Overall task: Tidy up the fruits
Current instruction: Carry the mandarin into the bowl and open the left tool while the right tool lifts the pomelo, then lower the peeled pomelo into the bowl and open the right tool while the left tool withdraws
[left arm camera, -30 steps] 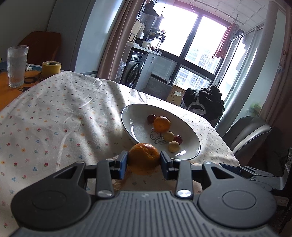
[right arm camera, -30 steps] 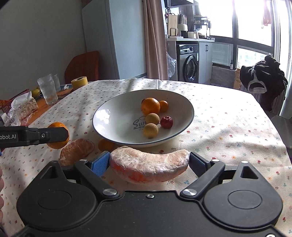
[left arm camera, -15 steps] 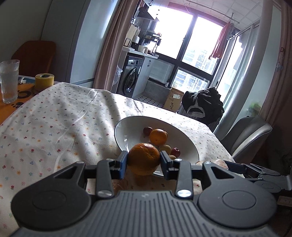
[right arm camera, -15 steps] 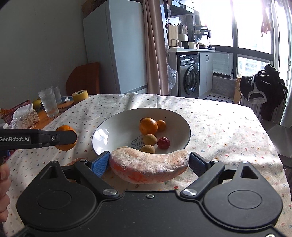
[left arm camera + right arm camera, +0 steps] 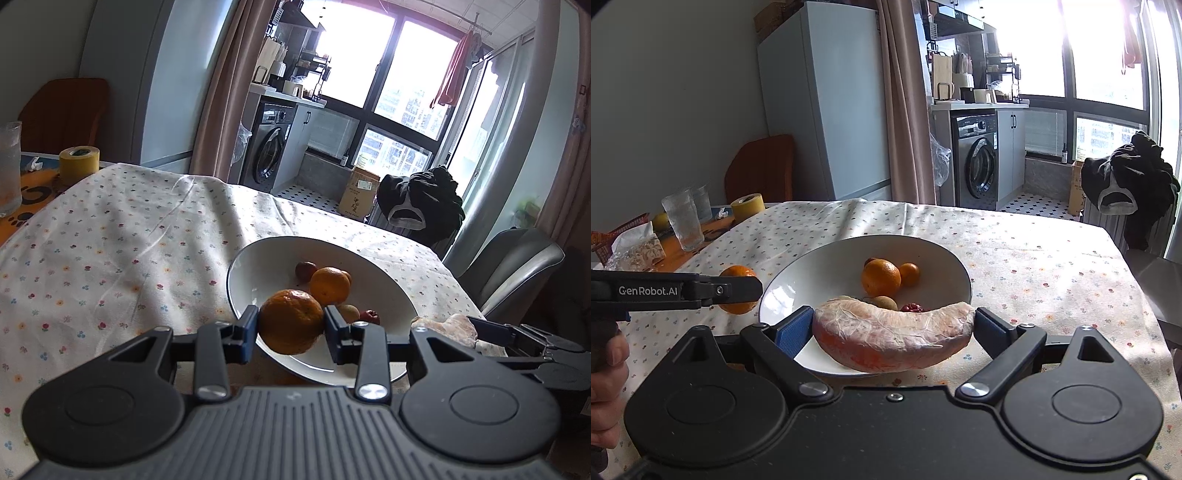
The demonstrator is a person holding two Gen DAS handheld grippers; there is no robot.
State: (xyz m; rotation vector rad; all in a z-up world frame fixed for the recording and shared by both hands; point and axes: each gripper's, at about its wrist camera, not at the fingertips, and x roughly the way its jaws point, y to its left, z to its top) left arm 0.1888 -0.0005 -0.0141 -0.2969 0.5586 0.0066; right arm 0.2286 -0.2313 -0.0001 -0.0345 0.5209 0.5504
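Observation:
My left gripper (image 5: 291, 325) is shut on an orange mandarin (image 5: 291, 320), held in the air at the near left rim of the white bowl (image 5: 251, 269). My right gripper (image 5: 894, 326) is shut on a peeled pomelo segment (image 5: 894, 332), lifted over the bowl's (image 5: 820, 266) near edge. Inside the bowl lie a large orange (image 5: 881, 277), a smaller orange (image 5: 909, 274), a yellowish fruit (image 5: 884, 302) and red fruit (image 5: 912, 307). In the right wrist view the left gripper (image 5: 738, 290) and its mandarin (image 5: 737, 273) hover left of the bowl.
The table wears a floral cloth (image 5: 110, 240). At its far left stand drinking glasses (image 5: 683, 218), a yellow tape roll (image 5: 748, 205) and a tissue pack (image 5: 635, 247). A hand (image 5: 605, 384) grips the left tool. A chair draped in dark clothes (image 5: 1126, 184) stands at the right.
Both grippers have risen from the tablecloth with their fruit and moved toward the bowl. The second pomelo piece and small orange on the cloth have dropped out of view.

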